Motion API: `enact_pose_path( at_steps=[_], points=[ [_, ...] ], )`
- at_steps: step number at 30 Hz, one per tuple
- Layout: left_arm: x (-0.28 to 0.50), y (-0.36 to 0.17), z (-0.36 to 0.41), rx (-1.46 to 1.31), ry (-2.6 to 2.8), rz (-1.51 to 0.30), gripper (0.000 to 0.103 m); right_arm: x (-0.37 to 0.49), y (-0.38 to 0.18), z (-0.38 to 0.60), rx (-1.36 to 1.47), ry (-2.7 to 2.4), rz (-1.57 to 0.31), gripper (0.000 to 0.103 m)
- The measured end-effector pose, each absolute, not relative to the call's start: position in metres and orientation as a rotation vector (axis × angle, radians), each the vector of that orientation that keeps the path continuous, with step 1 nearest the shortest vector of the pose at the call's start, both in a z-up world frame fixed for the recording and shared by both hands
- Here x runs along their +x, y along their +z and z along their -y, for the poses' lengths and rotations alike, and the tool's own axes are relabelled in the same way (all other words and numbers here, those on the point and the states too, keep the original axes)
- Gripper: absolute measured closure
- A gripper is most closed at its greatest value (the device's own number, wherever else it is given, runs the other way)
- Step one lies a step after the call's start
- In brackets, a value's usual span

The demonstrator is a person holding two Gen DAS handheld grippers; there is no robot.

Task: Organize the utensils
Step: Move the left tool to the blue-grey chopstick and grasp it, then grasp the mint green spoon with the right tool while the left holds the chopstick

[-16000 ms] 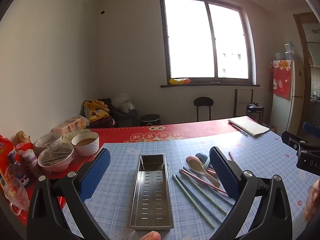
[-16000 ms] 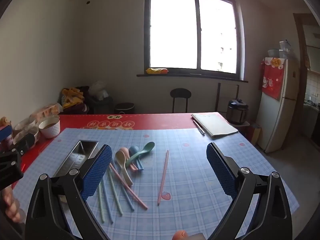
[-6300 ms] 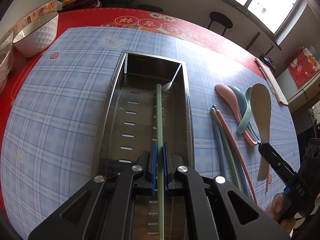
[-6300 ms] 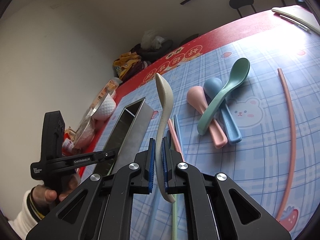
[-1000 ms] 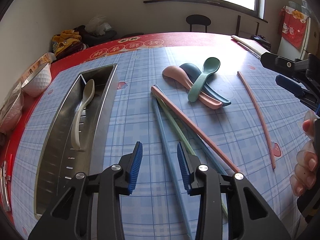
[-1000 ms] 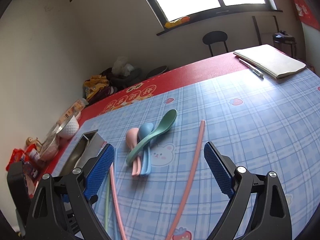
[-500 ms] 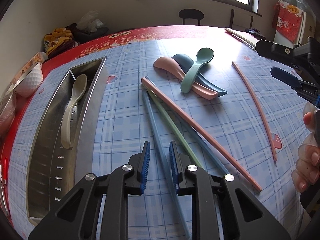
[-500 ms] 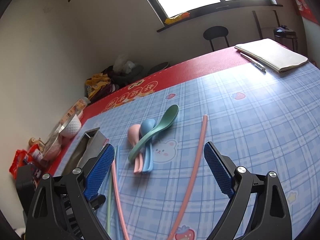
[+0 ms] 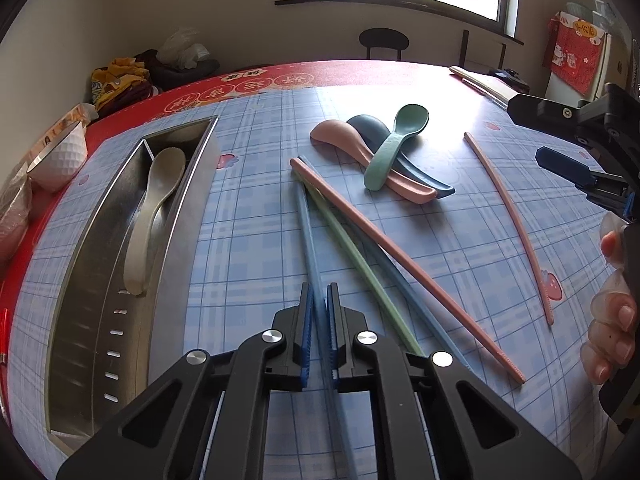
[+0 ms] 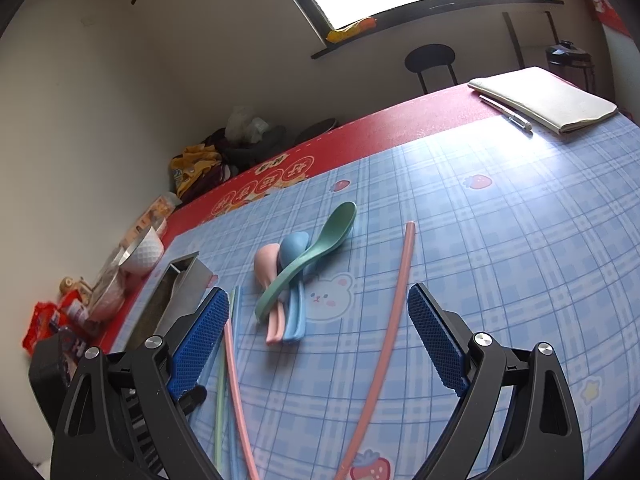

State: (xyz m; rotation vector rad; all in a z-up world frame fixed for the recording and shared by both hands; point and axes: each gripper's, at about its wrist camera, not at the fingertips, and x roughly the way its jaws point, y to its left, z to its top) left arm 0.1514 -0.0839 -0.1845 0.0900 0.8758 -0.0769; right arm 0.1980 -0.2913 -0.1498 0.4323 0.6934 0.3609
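Left gripper [image 9: 319, 320] has its jaws clamped on the blue chopstick [image 9: 306, 220], which lies flat on the counter [image 9: 248, 240] w/ the green [image 9: 352, 252] and pink [image 9: 400, 256] ones beside it. Right gripper [image 10: 316, 320] jaws wide open, holding nothing (hovering over the spoons [image 10: 296, 268]). Beige spoon [image 9: 154, 204] is in the tray [image 9: 188, 216].

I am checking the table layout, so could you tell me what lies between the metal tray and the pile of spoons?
In the left wrist view, only bare checked tablecloth separates the metal tray from the pile of spoons.
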Motion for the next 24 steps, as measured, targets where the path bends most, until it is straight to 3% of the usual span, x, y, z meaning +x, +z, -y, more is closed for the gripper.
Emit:
enact_pose_path(
  at_steps=[11, 12, 13, 15, 17, 24],
  points=[
    [0.146, -0.176, 0.059, -0.050, -0.068, -0.815, 0.097, 0.202, -0.155, 0.290, 0.494, 0.450, -0.720, 0.016],
    [0.145, -0.175, 0.056, -0.066, -0.068, -0.809, 0.097, 0.201, -0.154, 0.289, 0.493, 0.458, -0.717, 0.019],
    [0.144, -0.174, 0.054, -0.078, -0.068, -0.802, 0.097, 0.202, -0.153, 0.289, 0.496, 0.470, -0.715, 0.028],
    [0.142, -0.173, 0.052, -0.093, -0.074, -0.789, 0.097, 0.206, -0.156, 0.289, 0.510, 0.472, -0.732, 0.031],
    [0.140, -0.172, 0.050, -0.106, -0.080, -0.779, 0.097, 0.213, -0.160, 0.289, 0.543, 0.469, -0.774, 0.046],
    [0.137, -0.170, 0.046, -0.133, -0.067, -0.761, 0.097, 0.241, -0.160, 0.274, 0.578, 0.441, -0.879, 0.055]
  ],
)
